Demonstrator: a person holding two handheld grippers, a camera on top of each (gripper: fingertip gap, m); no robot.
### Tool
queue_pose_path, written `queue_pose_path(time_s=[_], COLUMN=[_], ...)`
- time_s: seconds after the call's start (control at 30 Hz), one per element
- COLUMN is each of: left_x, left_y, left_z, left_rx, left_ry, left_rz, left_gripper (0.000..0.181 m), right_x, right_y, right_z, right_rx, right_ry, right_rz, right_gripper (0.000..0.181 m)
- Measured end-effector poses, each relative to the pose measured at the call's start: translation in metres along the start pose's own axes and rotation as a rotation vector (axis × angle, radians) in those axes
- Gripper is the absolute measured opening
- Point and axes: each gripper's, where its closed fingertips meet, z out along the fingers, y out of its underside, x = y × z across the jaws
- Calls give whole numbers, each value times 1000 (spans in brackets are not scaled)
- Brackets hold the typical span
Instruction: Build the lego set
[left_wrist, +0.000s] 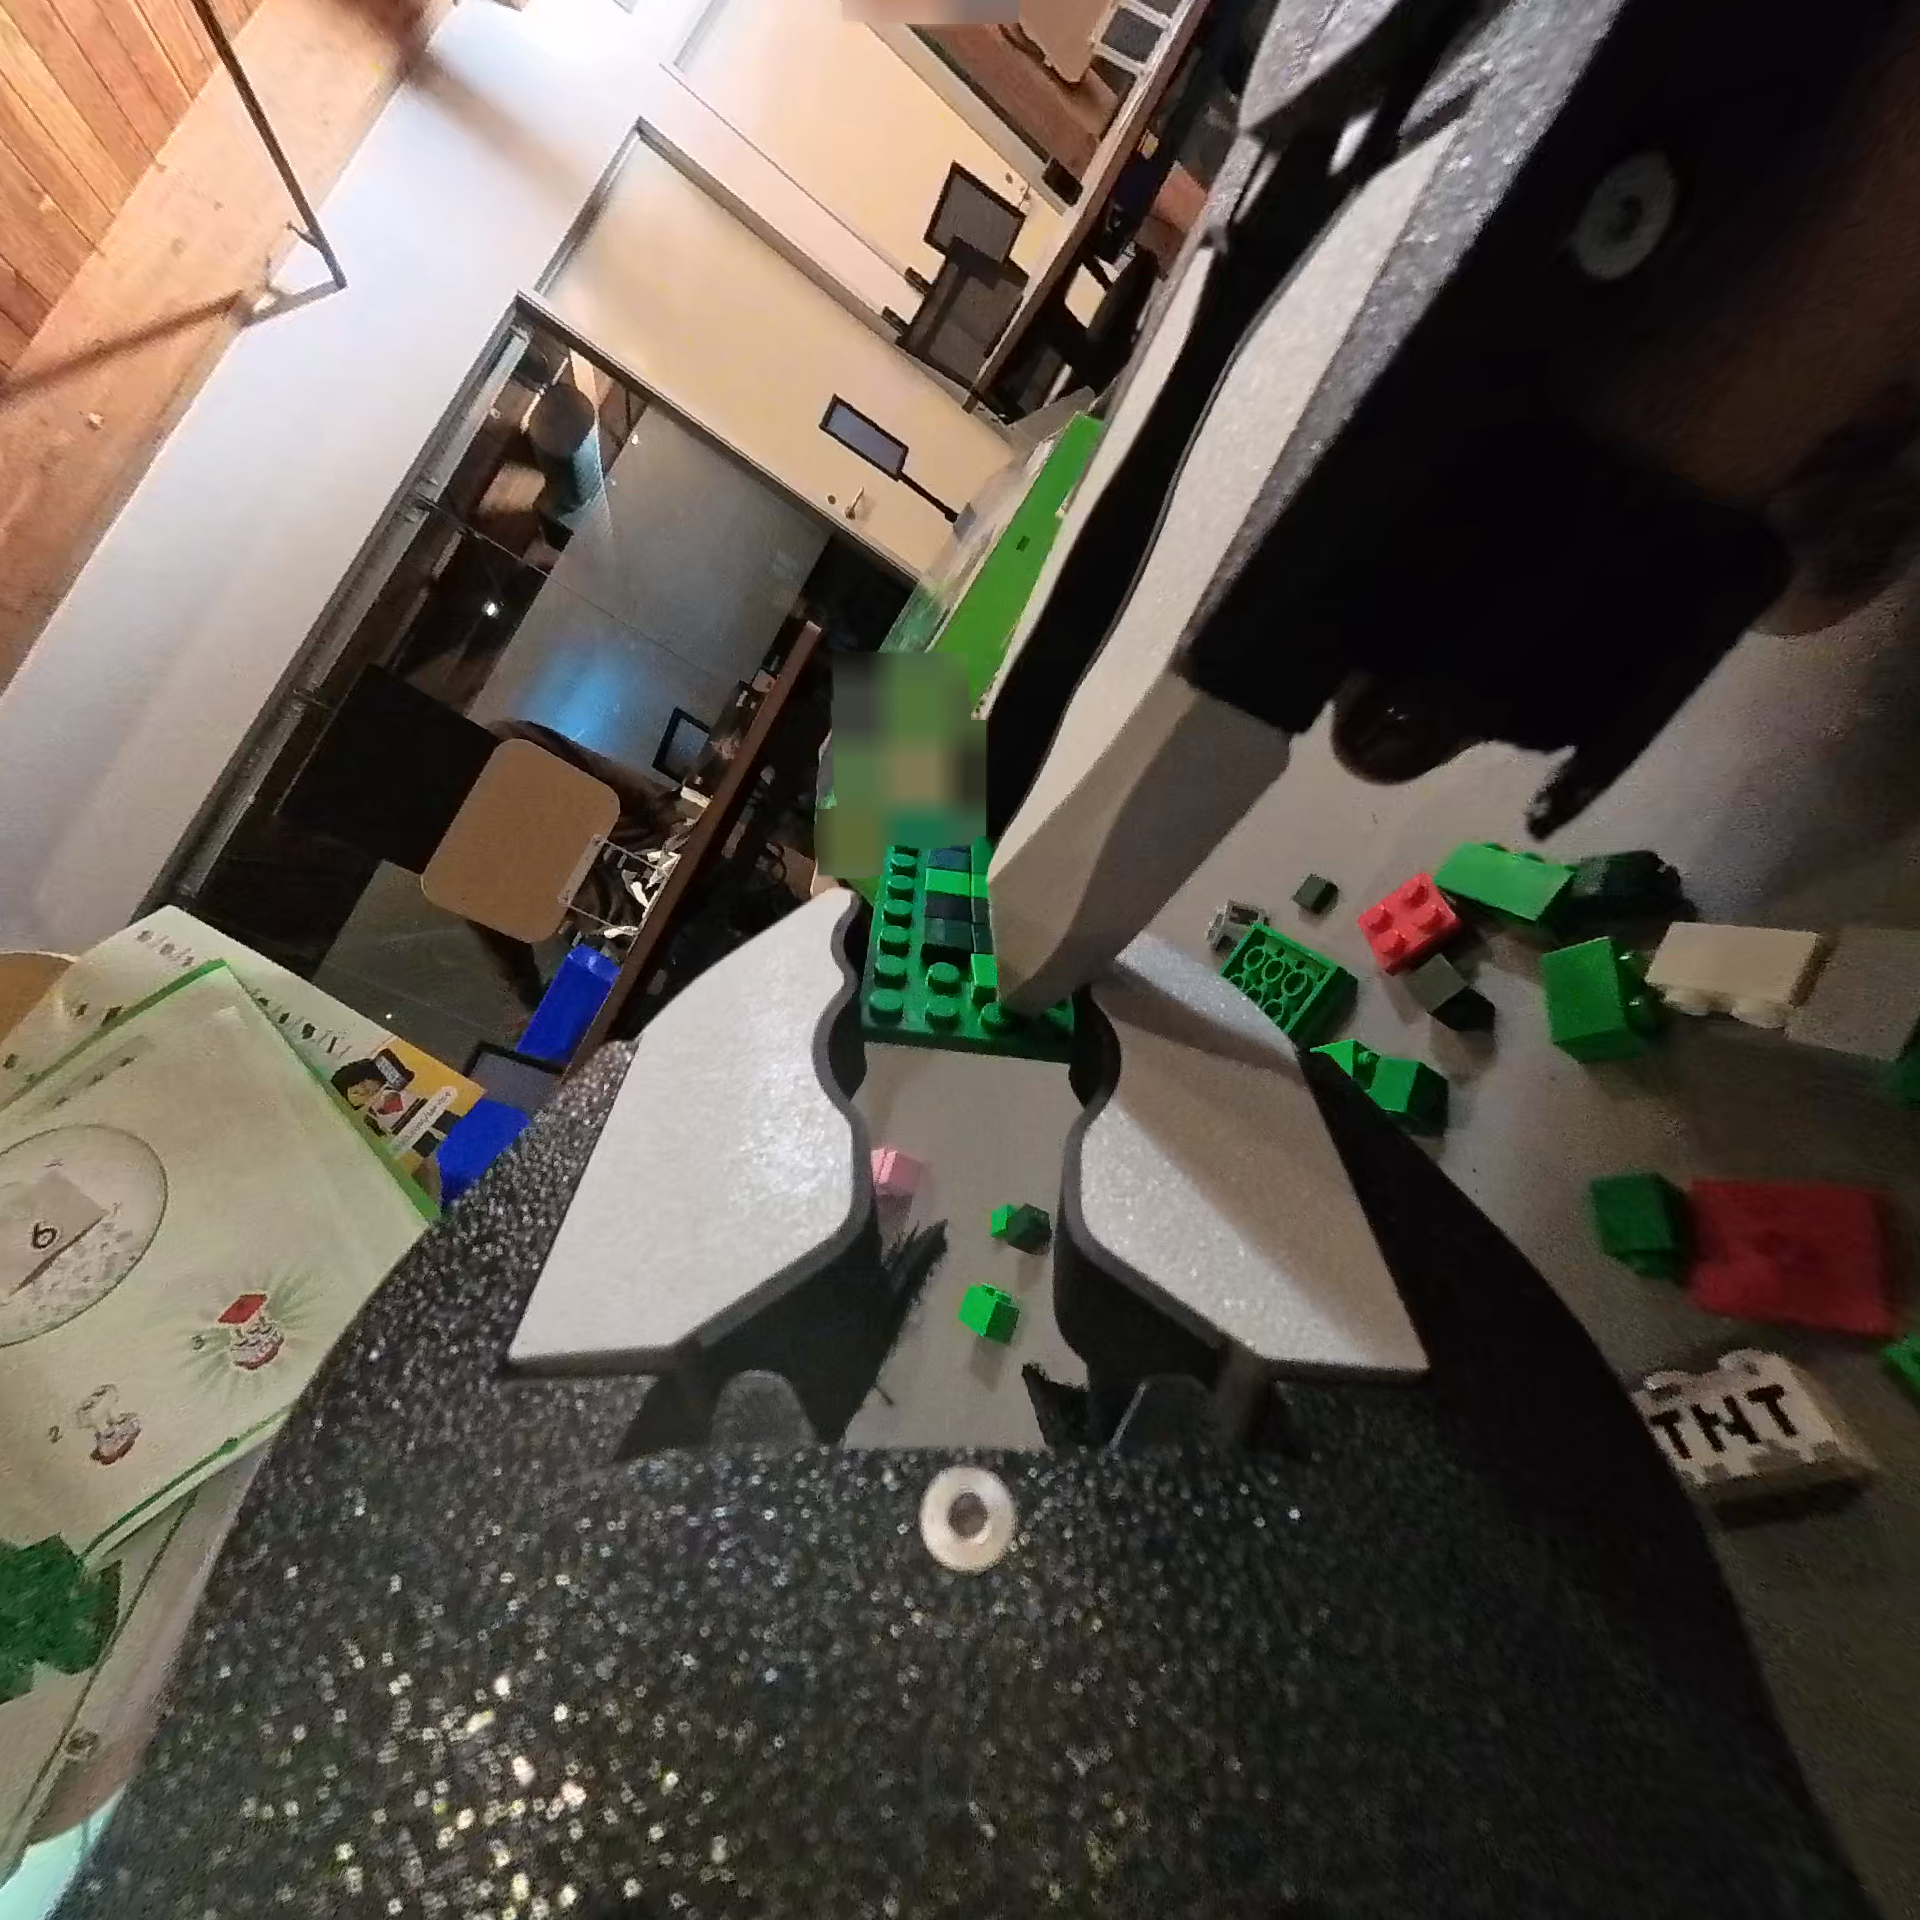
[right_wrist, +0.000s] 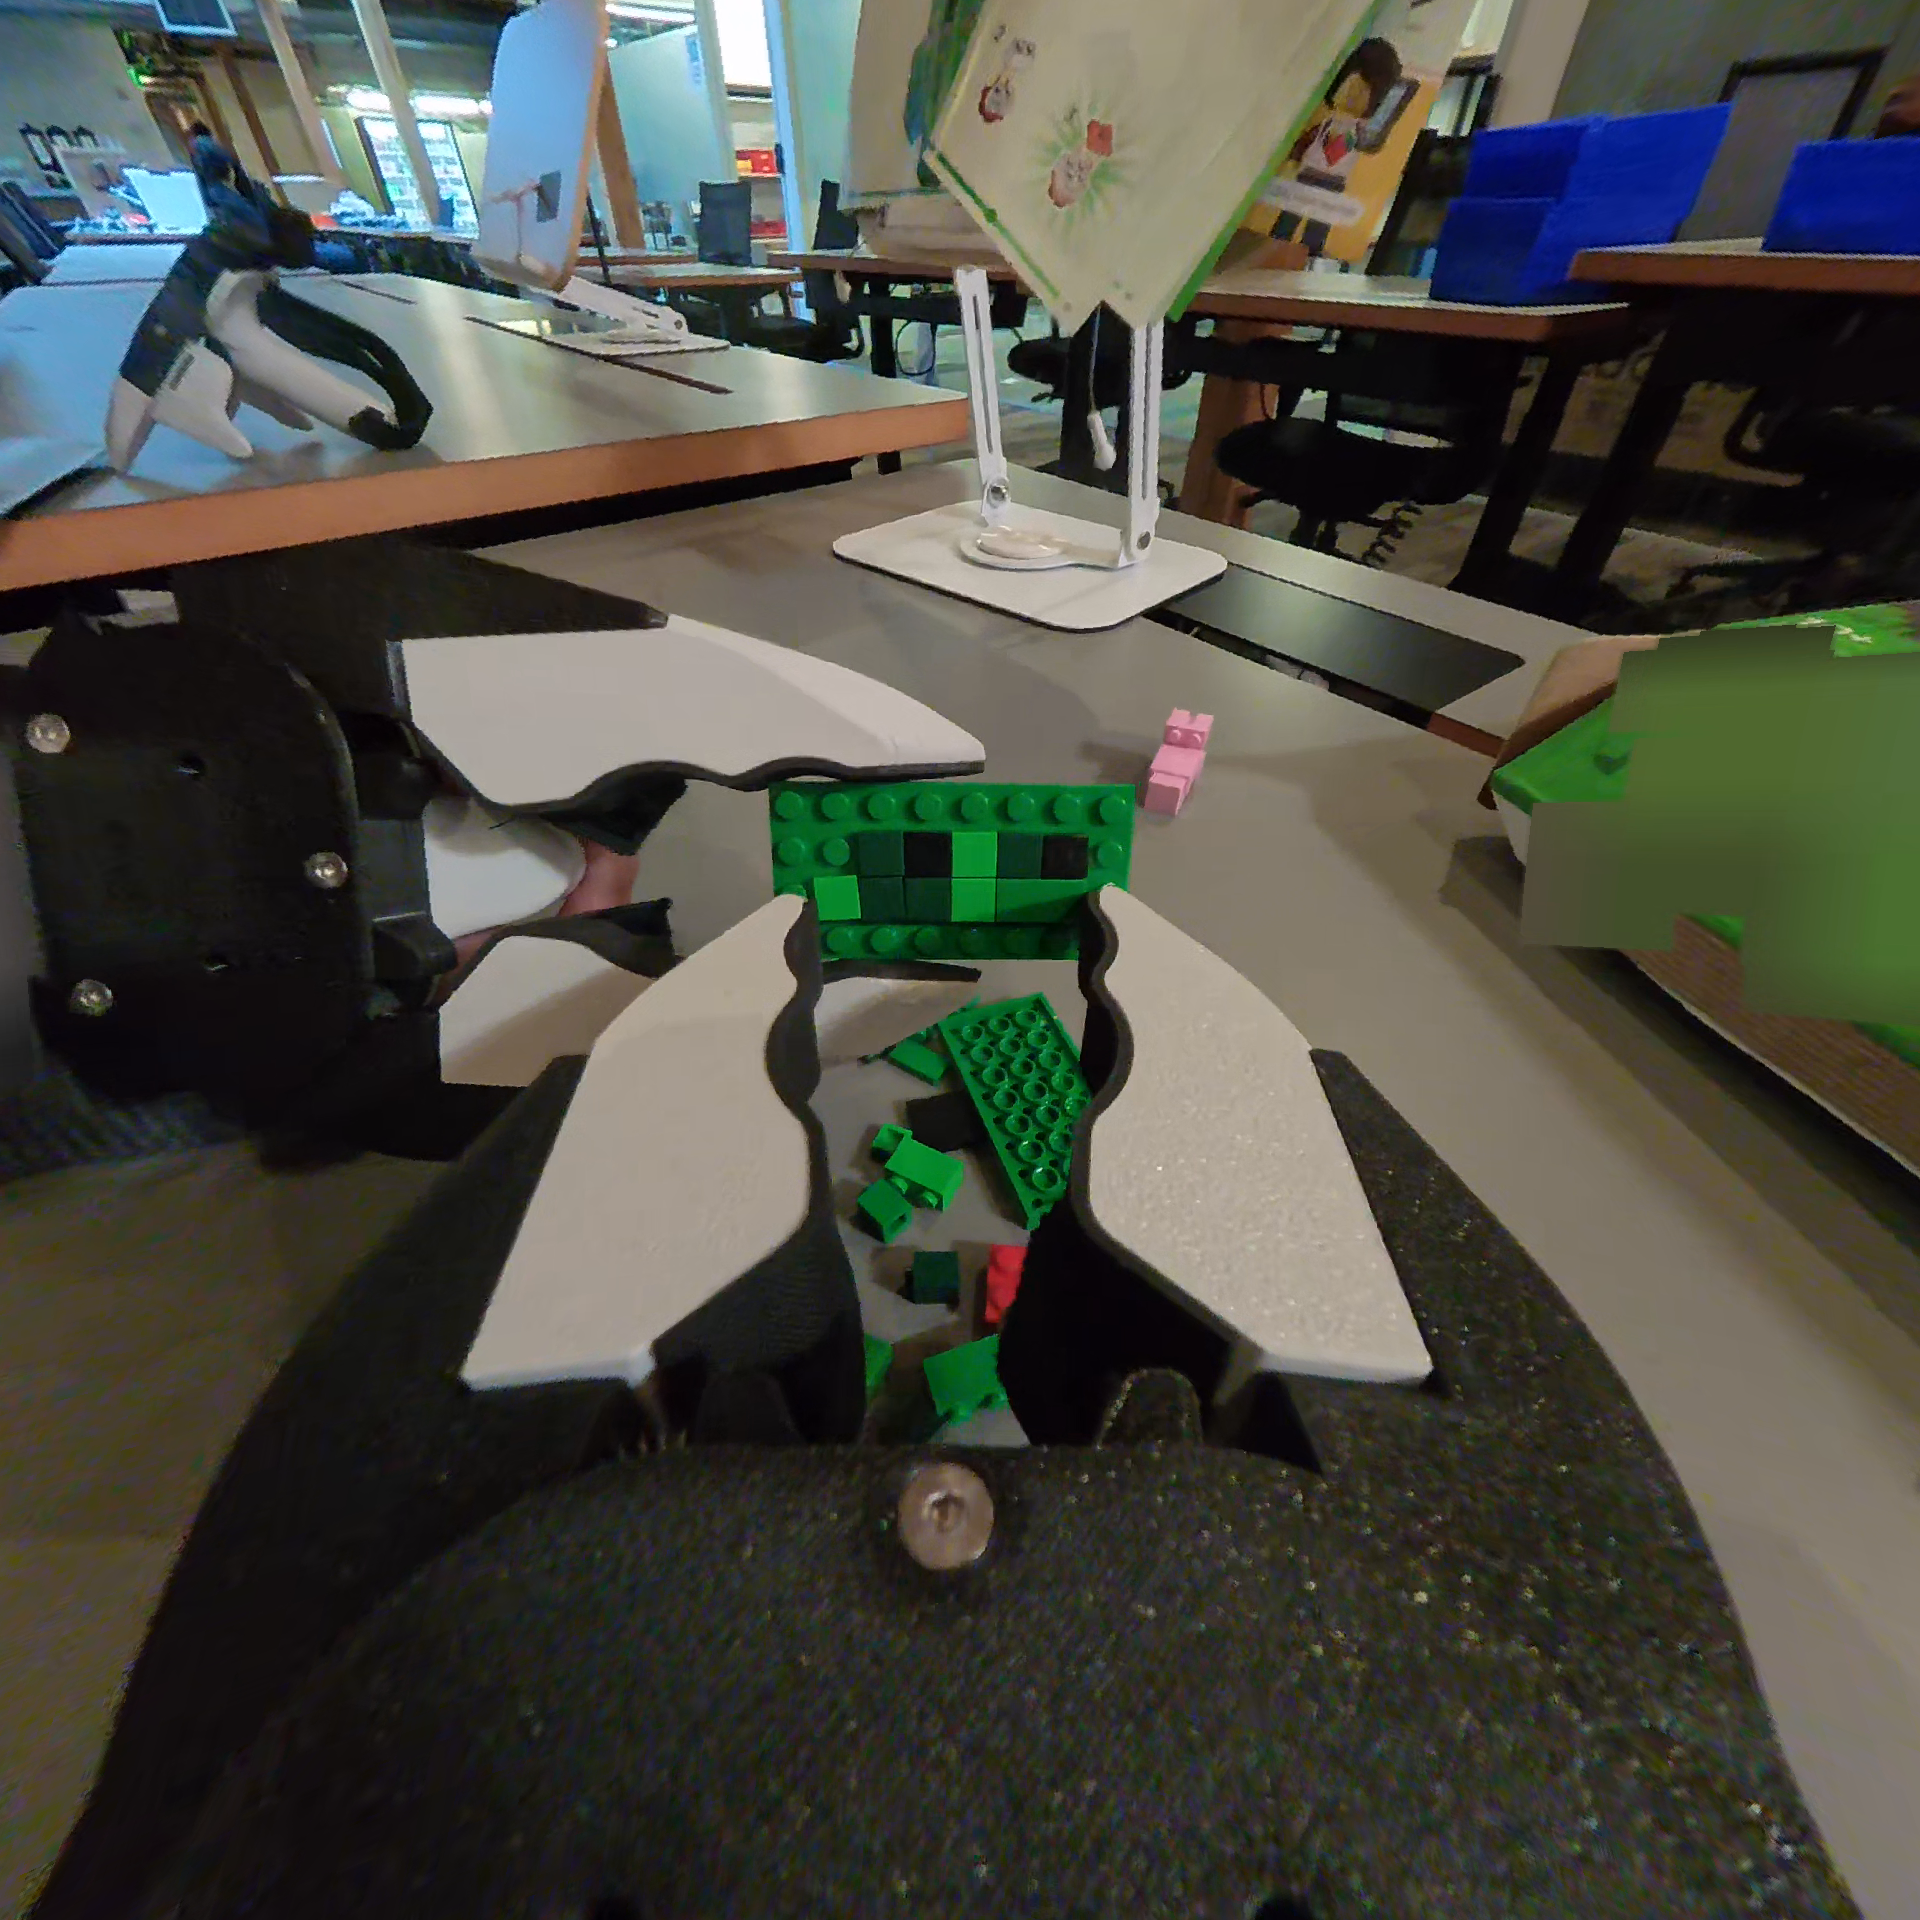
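A green plate (left_wrist: 914, 966) carries dark and light green tiles on its face (right_wrist: 951, 821). My left gripper (left_wrist: 971, 956) is shut on it across its short width and holds it on edge above the grey table (right_wrist: 1299, 935). In the right wrist view the left gripper's upper finger (right_wrist: 675, 707) lies along the plate's top edge. My right gripper (right_wrist: 945, 909) is open and empty, its tips in front of the plate's lower corners. One right finger (left_wrist: 1122, 727) touches the plate's face in the left wrist view.
Loose bricks lie on the table: a red brick (left_wrist: 1408, 920), a white brick (left_wrist: 1735, 971), a red plate (left_wrist: 1792, 1252), a printed block (left_wrist: 1756, 1434), an upturned green plate (right_wrist: 1023, 1101), a pink pig (right_wrist: 1179, 764). The instruction booklet (right_wrist: 1091, 135) rests on a white stand (right_wrist: 1039, 561). Only a small space, under 4 cm, lies between the two pairs of fingers. From either gripper's tips it is about 9 cm to the white brick (left_wrist: 1735, 971).
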Motion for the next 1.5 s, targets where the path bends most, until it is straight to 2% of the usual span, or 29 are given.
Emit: queue_pose_path(time_s=[0.3,0.67,0.7,0.73,0.8,0.83,0.87,1.1,1.23,1.37,1.5], left_x=[-1,6,9,8,8,10,11,13,7,-17,-43], left_y=[-8,-13,-12,-11,-10,-11,-13,-9,-9,7,20], left_z=[-4,-5,-4,-3,-4,-5,-6,-2,-4,-7,-13], left_rx=[37,101,93,87,107,113,118,79,72,29,37], left_ry=[-2,70,90,88,115,129,125,104,91,24,-24], left_rz=[-6,-37,-39,-60,-105,-110,-99,-72,-104,-204,-369], left_gripper=[35,33,33,32,32,17,11,11,16,11,15], right_x=[-3,-9,-18,-22,-25,-26,-26,-20,-2,16,28], right_y=[-3,3,2,1,-1,-2,-6,-1,-2,1,2], right_z=[-4,-6,-7,-6,-6,-7,-8,-7,-8,-10,-12], right_rx=[2,-18,-13,-11,-1,2,17,-13,-8,-2,5], right_ry=[-29,-183,-250,-263,-268,-270,-275,-229,-160,-92,-31], right_rz=[-3,137,140,162,127,118,126,104,163,208,217], right_gripper=[47,45,21,7,0,0,0,5,43,44,43])
